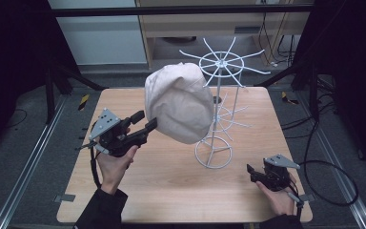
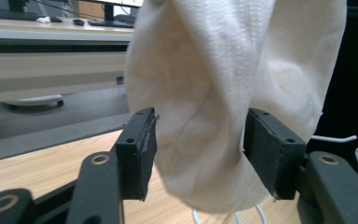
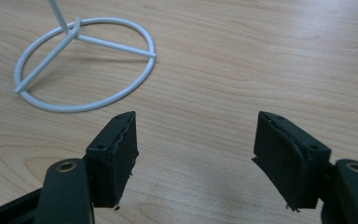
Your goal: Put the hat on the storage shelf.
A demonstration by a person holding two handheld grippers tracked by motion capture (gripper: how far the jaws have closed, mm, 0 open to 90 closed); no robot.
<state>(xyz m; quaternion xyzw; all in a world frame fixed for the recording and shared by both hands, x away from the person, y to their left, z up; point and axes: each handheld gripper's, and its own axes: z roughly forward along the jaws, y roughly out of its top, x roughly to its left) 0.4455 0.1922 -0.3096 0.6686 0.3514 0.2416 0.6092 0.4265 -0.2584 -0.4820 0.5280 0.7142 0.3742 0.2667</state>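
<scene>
Left gripper raised over the table, jaws spread wide either side of a cream hat's lower edge, hat hanging from a white wire rack, right gripper low over bare wood, jaws wide apart, empty

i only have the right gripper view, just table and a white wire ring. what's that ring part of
Observer: It's the base of a white wire stand, a pole with spoked wheels higher up.
Operator: anything hanging on it
Observer: A cream cloth hat hangs at the stand's top, on its left side.
Operator: where's the left gripper
Observer: The left gripper has its jaws either side of the hat's lower edge; whether it's pinching, I can't tell.
Operator: and mine
Observer: The right gripper sits open, low over the table, right of the base.
</scene>
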